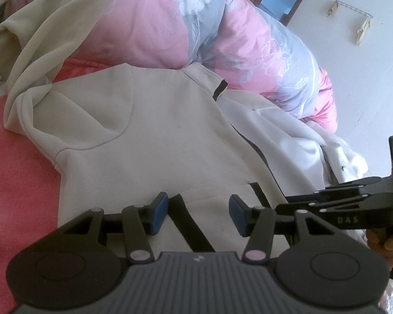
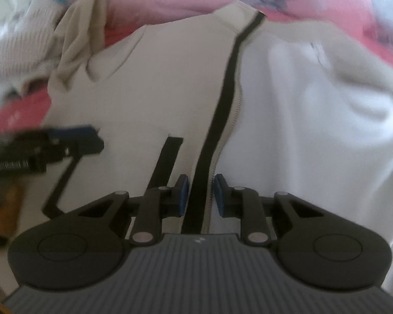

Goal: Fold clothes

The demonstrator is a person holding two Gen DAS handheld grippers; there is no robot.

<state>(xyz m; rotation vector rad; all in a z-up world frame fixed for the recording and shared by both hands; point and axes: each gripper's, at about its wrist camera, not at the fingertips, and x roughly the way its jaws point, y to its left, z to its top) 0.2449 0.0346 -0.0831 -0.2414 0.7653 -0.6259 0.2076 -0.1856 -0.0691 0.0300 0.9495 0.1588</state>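
Soft daylight is seen throughout; the right wrist view is smeared by motion blur, and edges are bent by fisheye distortion.

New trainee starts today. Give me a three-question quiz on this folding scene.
1. True or false: the cream zip jacket is hanging on a wall hook.
2. What lies between the right gripper pads? A) black zipper strip B) sleeve cuff C) quilt
3. Fill in: behind the jacket lies a pink floral ____.

Key: 1 false, it lies flat on the pink bed sheet; 2 A; 3 quilt.
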